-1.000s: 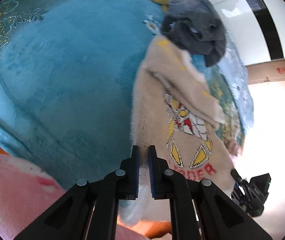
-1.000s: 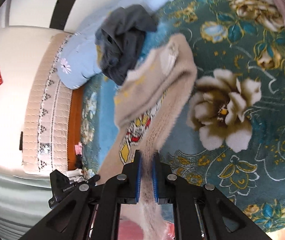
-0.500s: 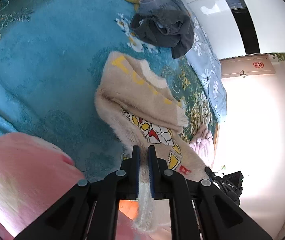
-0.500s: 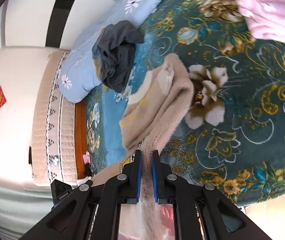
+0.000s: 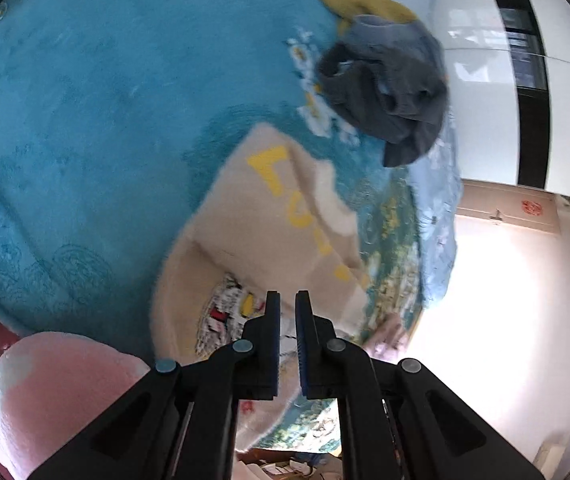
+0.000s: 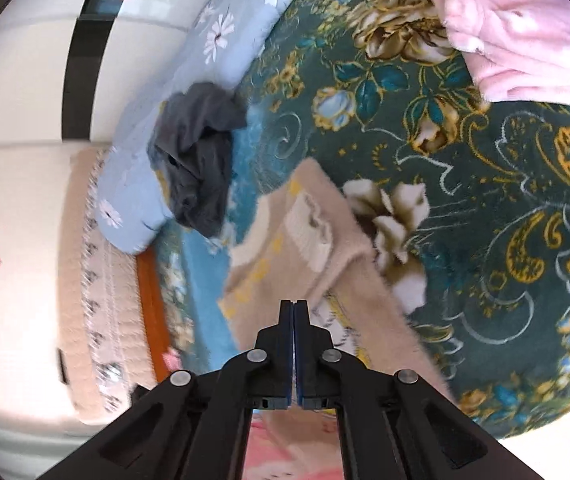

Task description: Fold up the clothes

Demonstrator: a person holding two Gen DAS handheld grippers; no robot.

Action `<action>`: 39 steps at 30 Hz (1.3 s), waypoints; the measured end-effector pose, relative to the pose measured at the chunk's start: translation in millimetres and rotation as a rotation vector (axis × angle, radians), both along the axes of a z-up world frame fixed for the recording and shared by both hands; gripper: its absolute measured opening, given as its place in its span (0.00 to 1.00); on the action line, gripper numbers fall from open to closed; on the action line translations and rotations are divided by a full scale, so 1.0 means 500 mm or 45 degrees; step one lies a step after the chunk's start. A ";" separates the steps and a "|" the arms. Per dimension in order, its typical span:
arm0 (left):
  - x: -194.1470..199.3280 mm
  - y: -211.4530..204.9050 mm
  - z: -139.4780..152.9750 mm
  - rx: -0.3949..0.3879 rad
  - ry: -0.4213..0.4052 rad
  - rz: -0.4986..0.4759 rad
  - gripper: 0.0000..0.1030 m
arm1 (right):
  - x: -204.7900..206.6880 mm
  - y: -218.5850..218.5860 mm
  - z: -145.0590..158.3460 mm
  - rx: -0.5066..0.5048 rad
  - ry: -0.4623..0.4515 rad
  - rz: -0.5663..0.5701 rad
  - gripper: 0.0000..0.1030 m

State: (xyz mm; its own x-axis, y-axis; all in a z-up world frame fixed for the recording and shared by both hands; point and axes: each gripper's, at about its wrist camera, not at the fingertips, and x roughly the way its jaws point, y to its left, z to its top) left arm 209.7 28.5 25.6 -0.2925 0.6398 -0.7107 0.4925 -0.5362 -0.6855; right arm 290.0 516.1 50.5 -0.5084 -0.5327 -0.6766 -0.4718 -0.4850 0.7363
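- Just ahead of my black left gripper (image 5: 287,308) lies the fuzzy beige sweater (image 5: 245,224), with yellow letters and a red, yellow and white print.
- Beyond it I see a crumpled dark grey garment (image 5: 389,92), then a mustard-yellow cloth (image 5: 361,0).
- Under them is the plush teal bedspread (image 5: 85,100); right of my black right gripper (image 6: 293,312) it turns dark green with gold and cream flowers.
- Far right: a pink fleece blanket (image 6: 525,28).
- Left: a pale blue daisy-print pillow (image 6: 133,184).

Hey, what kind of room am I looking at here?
Most likely a bedroom at home. A bed is covered by a teal floral blanket, a blue daisy-print pillow lies along its far edge, and loose clothes lie on top, such as a beige sweater.
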 end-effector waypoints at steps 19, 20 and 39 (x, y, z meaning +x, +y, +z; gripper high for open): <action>-0.009 0.051 -0.082 -0.359 -0.143 -0.202 0.16 | 0.065 -0.076 -0.265 0.077 -0.349 0.291 0.45; -0.008 0.053 -0.080 -0.372 -0.139 -0.207 0.16 | 0.066 -0.081 -0.267 0.074 -0.347 0.313 0.45; -0.019 0.026 -0.029 -0.350 0.068 -0.124 0.16 | -0.173 -0.127 -0.143 -0.379 -0.129 0.261 0.11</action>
